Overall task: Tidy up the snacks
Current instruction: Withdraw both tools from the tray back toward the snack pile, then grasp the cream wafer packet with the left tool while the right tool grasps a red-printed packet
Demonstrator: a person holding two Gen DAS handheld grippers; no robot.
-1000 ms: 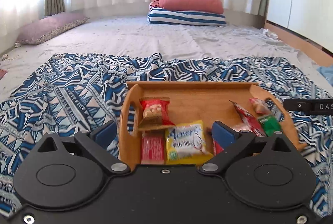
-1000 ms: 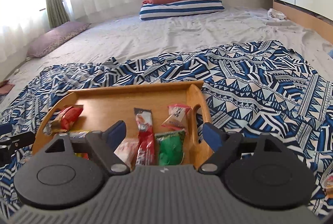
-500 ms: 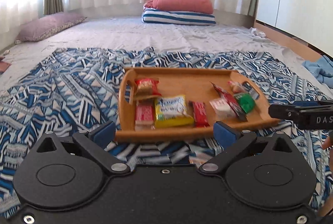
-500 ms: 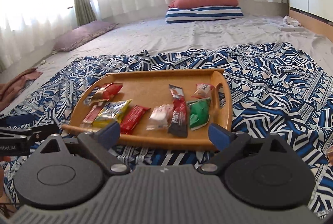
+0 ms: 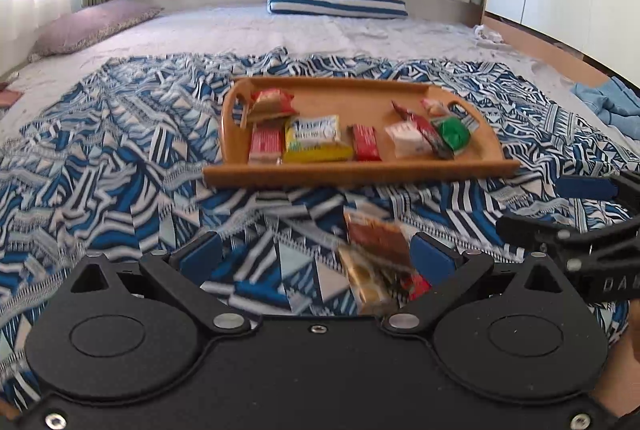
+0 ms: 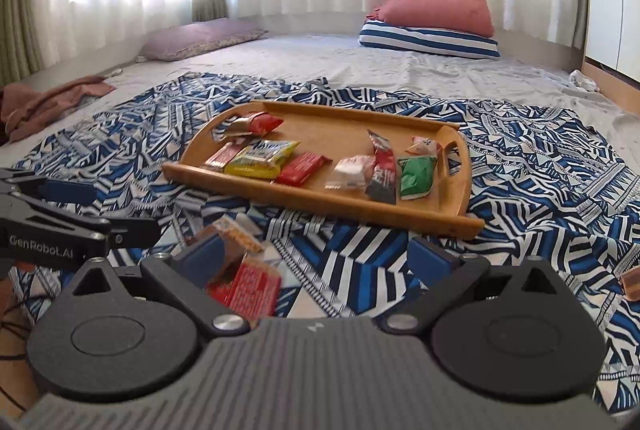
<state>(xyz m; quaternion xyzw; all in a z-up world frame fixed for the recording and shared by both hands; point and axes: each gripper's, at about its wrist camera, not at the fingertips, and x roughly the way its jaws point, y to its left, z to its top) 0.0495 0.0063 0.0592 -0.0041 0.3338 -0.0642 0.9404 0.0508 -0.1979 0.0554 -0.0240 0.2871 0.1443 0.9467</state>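
While both tongs stand over the cloth (image 5: 120, 158), the left tongs (image 5: 316, 256) gape wide and empty. Loose packets (image 5: 376, 262) lie between, near the tray (image 6: 436, 216) that carries the sorted snacks (image 6: 304, 168). The right tongs (image 6: 316, 254) are opening, gripping nothing. Step: fetching strays. Next: close on one packet.

The left claw (image 5: 316, 256) is smooth black, the right claw (image 6: 316, 258) ribbed grey, both with blue pads (image 5: 200, 257), silver screws and round black discs

Snack-laden tray (image 6: 436, 220) — patterned cloth (image 6: 540, 166)
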